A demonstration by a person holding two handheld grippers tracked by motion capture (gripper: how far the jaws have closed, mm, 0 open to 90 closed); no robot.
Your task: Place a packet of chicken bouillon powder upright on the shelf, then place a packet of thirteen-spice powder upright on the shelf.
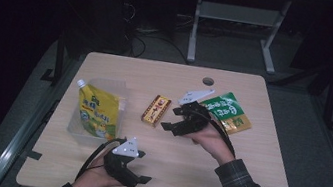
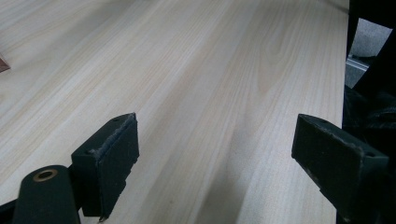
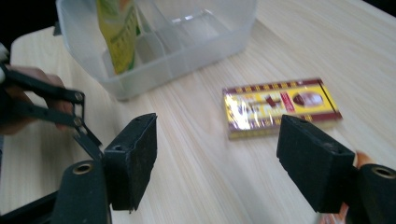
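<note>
A flat red and gold box (image 1: 156, 110) (image 3: 280, 106) lies on the middle of the wooden table (image 1: 180, 156). My right gripper (image 1: 173, 119) (image 3: 217, 163) hovers just right of the box, open, its jaws pointing at it with nothing between them. A clear plastic bin (image 1: 79, 128) (image 3: 187, 51) at the left holds a yellow spouted pouch (image 1: 96, 110) (image 3: 116, 32). My left gripper (image 1: 142, 168) (image 2: 215, 149) is near the front edge, open over bare wood. A green snack bag (image 1: 227, 112) lies behind the right hand.
The table has a round cable hole (image 1: 208, 81) near its far edge. Past the right edge in the left gripper view there is dark floor (image 2: 369, 42). The other hand and its gripper linkage (image 3: 51, 105) appear at the left of the right gripper view.
</note>
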